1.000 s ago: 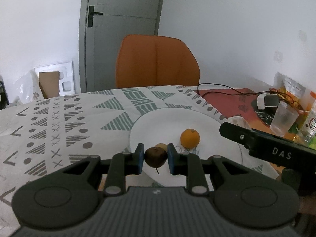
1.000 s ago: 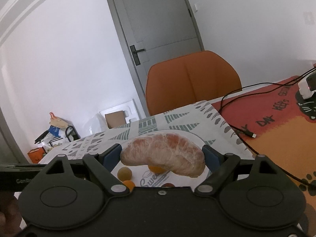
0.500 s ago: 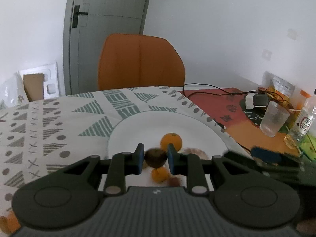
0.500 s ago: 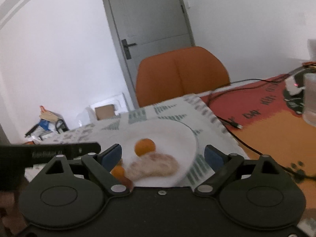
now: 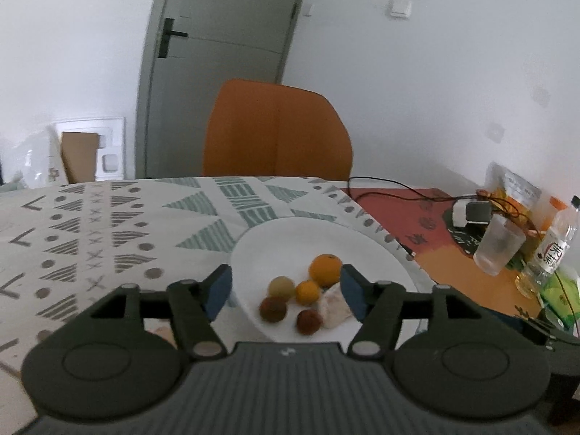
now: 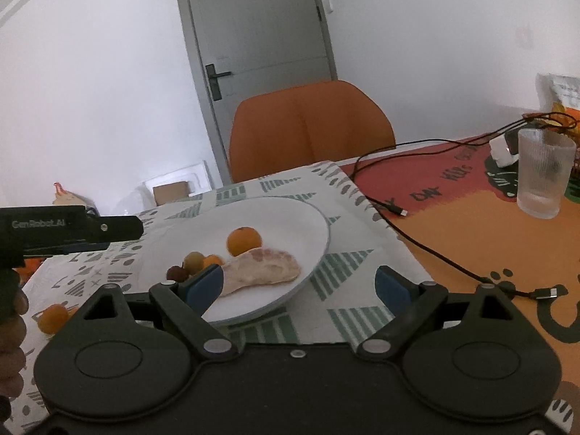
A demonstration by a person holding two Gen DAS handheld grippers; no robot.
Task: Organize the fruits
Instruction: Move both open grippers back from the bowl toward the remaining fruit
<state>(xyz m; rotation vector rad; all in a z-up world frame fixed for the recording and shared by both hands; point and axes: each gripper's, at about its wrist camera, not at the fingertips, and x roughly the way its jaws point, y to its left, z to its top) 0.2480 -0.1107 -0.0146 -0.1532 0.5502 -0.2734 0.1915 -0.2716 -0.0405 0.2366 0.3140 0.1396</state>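
Both grippers, left gripper [image 5: 286, 288] and right gripper [image 6: 299, 284], gape empty above the white plate [image 6: 297, 217] near the counter's far-right patterned corner; orange [image 6: 244, 241] and pomelo segment [image 6: 264, 268] lie on it

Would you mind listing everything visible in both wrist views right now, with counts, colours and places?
plate: 1, white, on the patterned cloth.
large orange: 1, orange, on the plate.
peeled citrus segment: 1, pale pink, on the plate's near side.
small fruits: 4, yellowish, orange and two brown, clustered on the plate.
loose small orange: 1, orange, on the cloth left of the plate.
glass: 1, clear ribbed, on the orange mat.
cable: 1, black, across the mat.
bottle: 1, clear, far right.
chair: 1, orange, behind the table.
door: 1, grey, shut.
left gripper: open, empty.
right gripper: open, empty.
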